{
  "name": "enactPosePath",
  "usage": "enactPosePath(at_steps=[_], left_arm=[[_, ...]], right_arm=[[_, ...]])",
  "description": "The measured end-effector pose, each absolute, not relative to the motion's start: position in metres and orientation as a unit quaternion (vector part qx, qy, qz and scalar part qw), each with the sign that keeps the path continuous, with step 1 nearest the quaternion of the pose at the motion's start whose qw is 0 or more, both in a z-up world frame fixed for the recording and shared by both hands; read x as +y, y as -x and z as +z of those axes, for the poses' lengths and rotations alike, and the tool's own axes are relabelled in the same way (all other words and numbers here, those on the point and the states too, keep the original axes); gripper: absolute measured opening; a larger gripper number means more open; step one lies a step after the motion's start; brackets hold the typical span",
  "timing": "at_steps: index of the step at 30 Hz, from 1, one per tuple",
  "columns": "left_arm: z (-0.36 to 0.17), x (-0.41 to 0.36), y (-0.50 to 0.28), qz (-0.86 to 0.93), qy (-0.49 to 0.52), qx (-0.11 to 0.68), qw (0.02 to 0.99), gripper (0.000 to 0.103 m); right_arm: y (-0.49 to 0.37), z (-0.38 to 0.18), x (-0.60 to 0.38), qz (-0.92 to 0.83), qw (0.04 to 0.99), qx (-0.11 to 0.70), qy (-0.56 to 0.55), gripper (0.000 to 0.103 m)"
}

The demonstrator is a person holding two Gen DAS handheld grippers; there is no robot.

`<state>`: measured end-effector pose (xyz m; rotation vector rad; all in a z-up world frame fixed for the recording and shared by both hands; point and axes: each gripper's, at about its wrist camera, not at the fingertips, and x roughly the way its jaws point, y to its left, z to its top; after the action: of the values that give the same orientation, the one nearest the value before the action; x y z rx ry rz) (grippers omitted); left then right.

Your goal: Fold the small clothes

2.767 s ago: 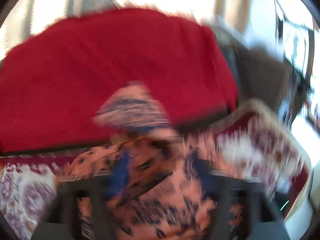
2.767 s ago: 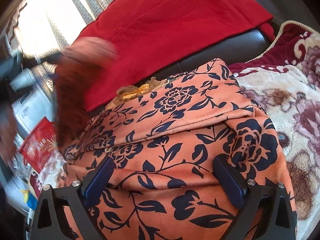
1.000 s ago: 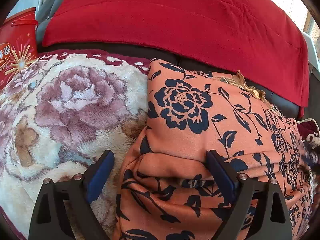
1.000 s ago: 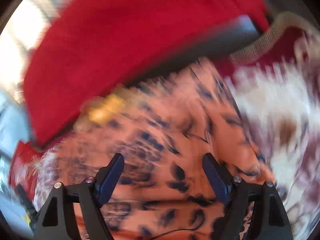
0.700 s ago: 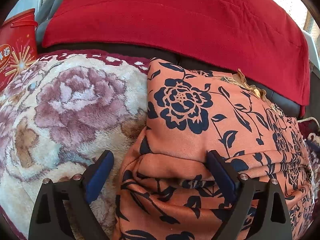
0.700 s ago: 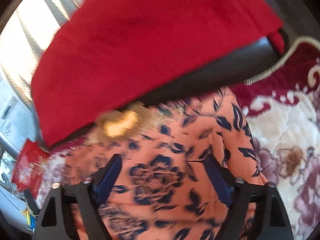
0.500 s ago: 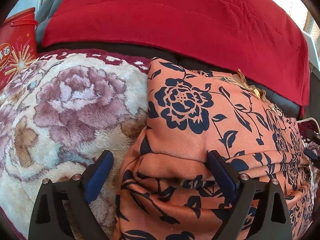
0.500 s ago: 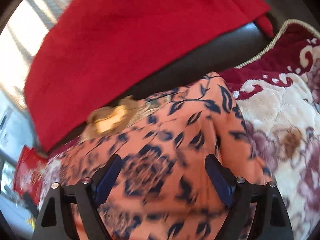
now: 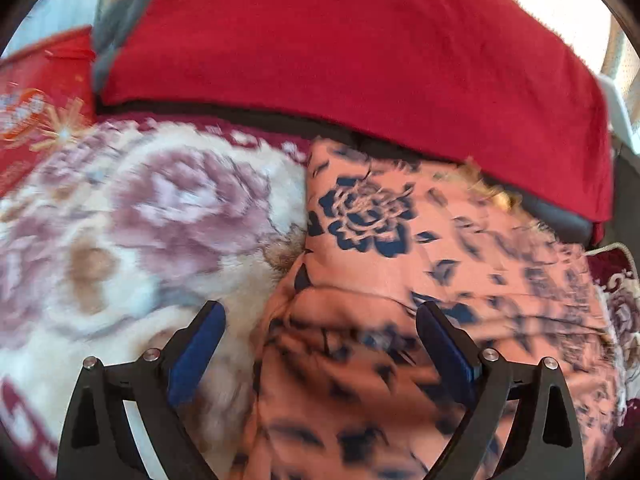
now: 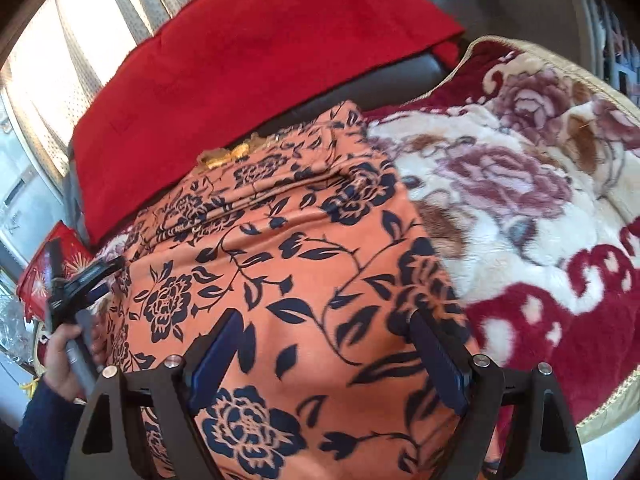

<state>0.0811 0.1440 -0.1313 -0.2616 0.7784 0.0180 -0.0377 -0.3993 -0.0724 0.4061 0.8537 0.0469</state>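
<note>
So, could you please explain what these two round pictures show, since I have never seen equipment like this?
No robot here: a person carries a two-finger gripper in each hand, each with a fisheye camera looking along its fingers. One picture is from the left gripper, the other from the right gripper. Both stand open over an orange flowered garment, partly folded, lying on a floral plush blanket; neither holds anything. A red cloth lies behind. The right view also shows the person's hand on the left gripper's handle.
</note>
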Motion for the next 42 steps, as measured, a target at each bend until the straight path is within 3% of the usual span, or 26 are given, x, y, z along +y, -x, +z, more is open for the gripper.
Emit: enactPosePath(at_steps=[5,9,10,13,17,24,28,33,34,35,36,39,42], left_arm=[[-0.11,0.12,-0.01,-0.037,0.1,0.36,0.927,0.096],[-0.162,0.09,0.012,-0.045,0.043,0.443,0.894,0.097],[-0.162,0.09,0.018,-0.038,0.049,0.422,0.904,0.097],[-0.143,0.089,0.014,-0.029,0.047,0.434,0.899,0.096],[-0.096,0.074,-0.003,-0.045,0.02,0.372,0.927,0.097],[-0.072,0.011,-0.096,-0.089,0.01,0.362,0.928,0.096],[-0.082,-0.016,-0.136,-0.092,0.01,0.371,0.924,0.096],[-0.114,-0.033,-0.167,-0.092,-0.005,0.405,0.91,0.096],[-0.122,-0.034,-0.171,-0.092,-0.007,0.421,0.902,0.096],[-0.125,-0.034,-0.173,-0.089,-0.009,0.424,0.901,0.096],[-0.126,-0.034,-0.173,-0.088,-0.009,0.424,0.901,0.096],[-0.129,-0.039,-0.173,-0.085,-0.022,0.425,0.901,0.098],[-0.135,-0.045,-0.172,-0.075,-0.041,0.423,0.902,0.101]], right_arm=[[0.047,-0.076,-0.41,0.043,0.885,0.403,-0.23,0.088],[0.048,-0.08,-0.413,0.059,0.877,0.406,-0.251,0.088],[0.049,-0.081,-0.415,0.062,0.875,0.406,-0.256,0.088],[0.054,-0.082,-0.424,0.079,0.864,0.409,-0.282,0.088],[0.04,-0.071,-0.441,0.099,0.862,0.395,-0.302,0.088],[-0.084,-0.059,-0.487,0.096,0.862,0.379,-0.323,0.087],[-0.168,-0.08,-0.501,0.111,0.838,0.413,-0.34,0.08],[-0.238,-0.104,-0.493,0.114,0.826,0.445,-0.327,0.078],[-0.251,-0.108,-0.486,0.121,0.823,0.457,-0.315,0.066],[-0.259,-0.11,-0.48,0.122,0.822,0.468,-0.301,0.047],[-0.266,-0.112,-0.475,0.114,0.823,0.48,-0.284,0.008],[-0.273,-0.115,-0.478,0.061,0.838,0.475,-0.26,0.008],[-0.268,-0.129,-0.489,0.036,0.827,0.469,-0.308,0.008]])
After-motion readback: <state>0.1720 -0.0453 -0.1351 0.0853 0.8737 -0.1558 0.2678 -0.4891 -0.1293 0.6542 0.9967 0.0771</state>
